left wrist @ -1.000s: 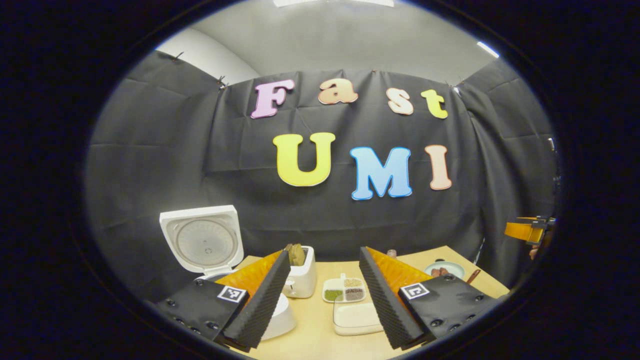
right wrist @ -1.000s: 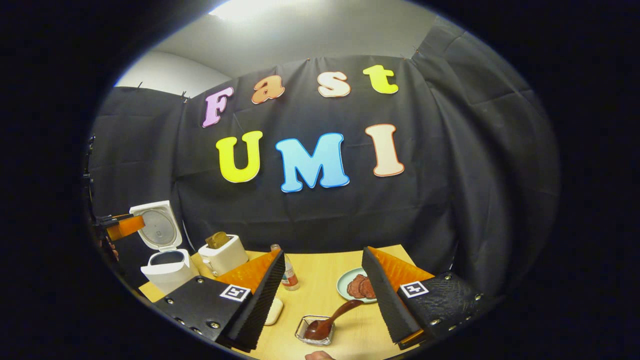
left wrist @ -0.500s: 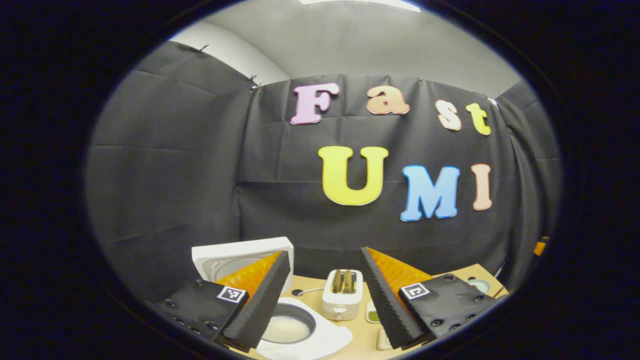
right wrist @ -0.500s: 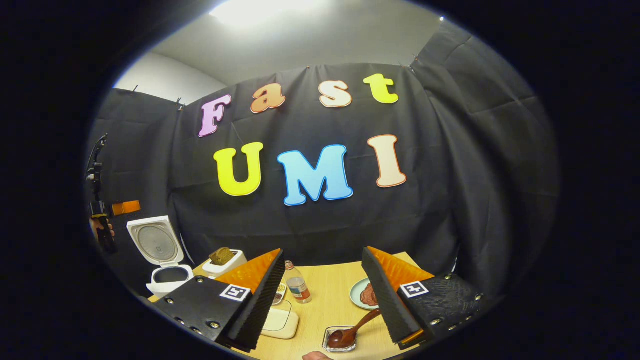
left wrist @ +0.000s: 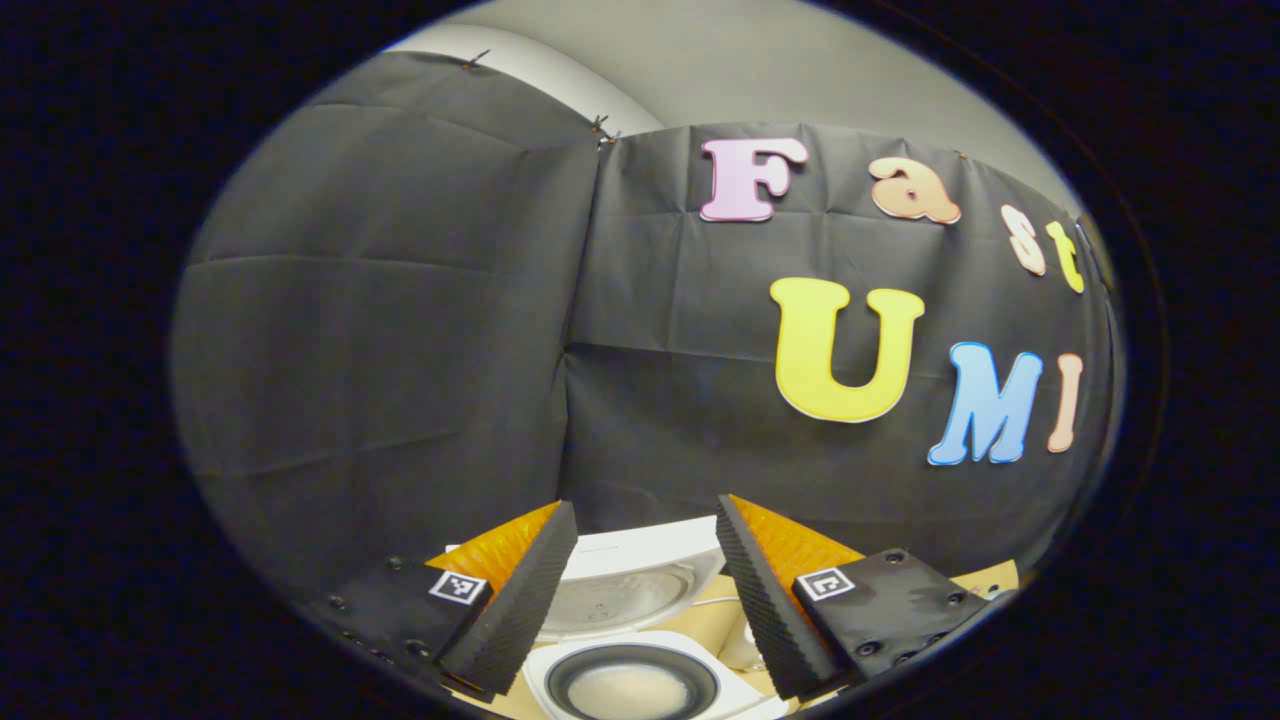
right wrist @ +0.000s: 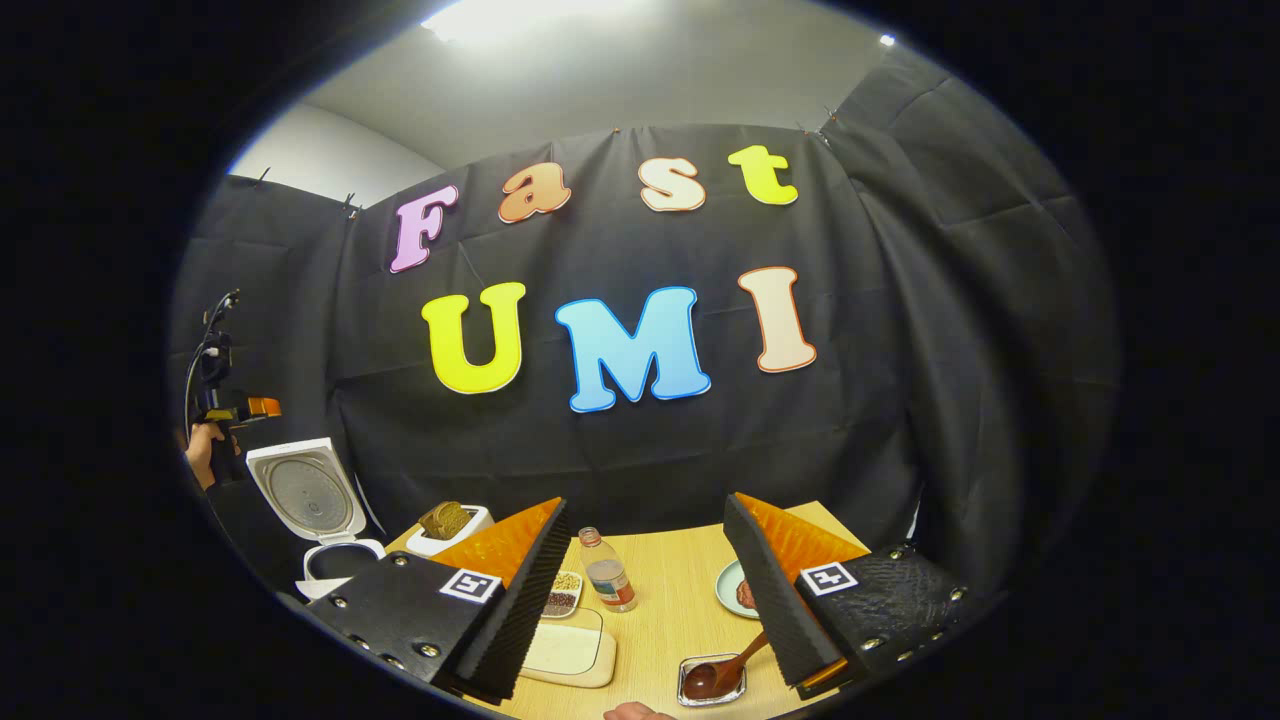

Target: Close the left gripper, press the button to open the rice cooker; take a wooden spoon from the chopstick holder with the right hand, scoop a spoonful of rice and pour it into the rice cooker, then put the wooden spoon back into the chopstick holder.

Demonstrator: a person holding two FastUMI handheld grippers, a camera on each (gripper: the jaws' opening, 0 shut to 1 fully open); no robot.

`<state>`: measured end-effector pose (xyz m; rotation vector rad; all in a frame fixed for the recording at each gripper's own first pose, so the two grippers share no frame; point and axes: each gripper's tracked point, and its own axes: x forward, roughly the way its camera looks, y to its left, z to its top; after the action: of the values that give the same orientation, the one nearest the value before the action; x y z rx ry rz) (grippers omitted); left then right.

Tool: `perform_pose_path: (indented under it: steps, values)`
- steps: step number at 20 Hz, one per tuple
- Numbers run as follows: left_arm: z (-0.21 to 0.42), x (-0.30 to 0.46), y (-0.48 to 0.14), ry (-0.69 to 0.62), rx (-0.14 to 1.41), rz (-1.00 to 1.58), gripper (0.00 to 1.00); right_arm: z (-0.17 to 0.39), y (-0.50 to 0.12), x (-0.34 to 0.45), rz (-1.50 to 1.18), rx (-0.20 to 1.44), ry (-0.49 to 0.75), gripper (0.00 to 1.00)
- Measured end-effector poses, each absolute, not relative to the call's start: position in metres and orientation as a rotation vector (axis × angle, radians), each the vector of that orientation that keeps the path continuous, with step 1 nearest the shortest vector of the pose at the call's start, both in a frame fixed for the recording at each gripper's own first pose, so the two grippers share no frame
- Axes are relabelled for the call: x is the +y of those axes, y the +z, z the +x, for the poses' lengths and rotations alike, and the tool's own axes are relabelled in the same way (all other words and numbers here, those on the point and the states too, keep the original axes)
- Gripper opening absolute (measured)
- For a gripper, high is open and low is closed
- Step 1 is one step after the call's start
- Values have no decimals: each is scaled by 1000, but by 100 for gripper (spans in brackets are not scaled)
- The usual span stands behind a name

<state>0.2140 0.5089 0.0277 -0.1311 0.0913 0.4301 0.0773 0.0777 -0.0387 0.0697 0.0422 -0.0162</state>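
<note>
In the left gripper view, the white rice cooker (left wrist: 640,685) stands open right below my left gripper (left wrist: 640,590). Its raised lid (left wrist: 630,575) shows between the open fingers, and pale rice lies in the dark pot. Seen from the right gripper view, the wooden spoon (right wrist: 725,672) rests bowl-down in a small clear chopstick holder (right wrist: 710,685) near the table's front edge. My right gripper (right wrist: 645,600) hangs open above the table, the spoon just inside its right finger and apart from it. Far left stand the open cooker (right wrist: 335,560) and the left gripper (right wrist: 240,408), held by a hand.
On the wooden table (right wrist: 670,620) lie a cream tray of rice (right wrist: 565,650), a divided dish of grains (right wrist: 562,595), a small bottle (right wrist: 608,583), a toaster with bread (right wrist: 445,525) and a plate of food (right wrist: 735,590). A fingertip (right wrist: 630,712) shows at the bottom edge.
My left gripper has swung left and come over the open cooker; the toaster and trays have left its view. The right gripper drifted a little, and the spoon holder now sits nearer its right finger.
</note>
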Motion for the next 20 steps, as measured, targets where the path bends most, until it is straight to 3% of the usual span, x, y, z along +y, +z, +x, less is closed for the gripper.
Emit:
perform_pose_path:
  steps: [10, 20]
  values:
    - [276, 580, -56, 590, 305, -132, 97, 76, -47, 92, 26, 86, -40, 93]
    - [251, 547, -51, 546, 245, -145, 98, 74, -38, 99, 21, 74, -1, 93]
